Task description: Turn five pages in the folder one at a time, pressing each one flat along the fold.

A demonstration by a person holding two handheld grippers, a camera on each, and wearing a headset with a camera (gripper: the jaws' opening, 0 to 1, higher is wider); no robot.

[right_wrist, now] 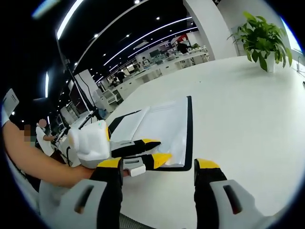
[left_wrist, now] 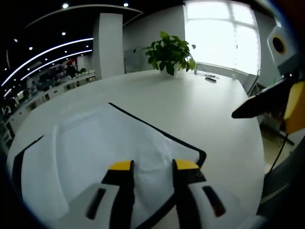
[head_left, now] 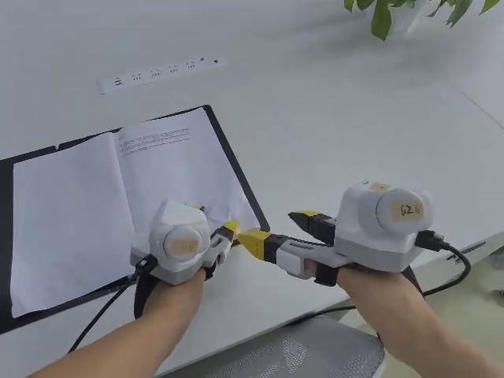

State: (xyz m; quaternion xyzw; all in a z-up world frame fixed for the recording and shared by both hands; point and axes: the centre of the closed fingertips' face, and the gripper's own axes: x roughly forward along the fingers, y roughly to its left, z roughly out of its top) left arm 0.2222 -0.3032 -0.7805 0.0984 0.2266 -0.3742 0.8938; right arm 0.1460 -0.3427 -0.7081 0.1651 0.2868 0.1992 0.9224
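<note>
Yellow-tipped left gripper [head_left: 224, 235]: jaws parted, nothing gripped, held low over the near right corner of the folder [head_left: 79, 213], judged placed to catch the right page [head_left: 185, 169]. Right gripper [head_left: 277, 228]: jaws wide, empty, held just beside the folder over bare table [head_left: 339, 118]. Folder laid open, flat. Beyond: power strip [head_left: 161, 72], plant [head_left: 394, 12]

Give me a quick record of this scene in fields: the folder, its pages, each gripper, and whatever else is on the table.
folder: lying open on the white table
right page: white, printed lines at its top
left gripper: open, jaws over the right page's near corner
right gripper: open, over bare table beside the folder, pointing toward the left gripper
other items: power strip beyond the folder; potted plant at the far side
</note>
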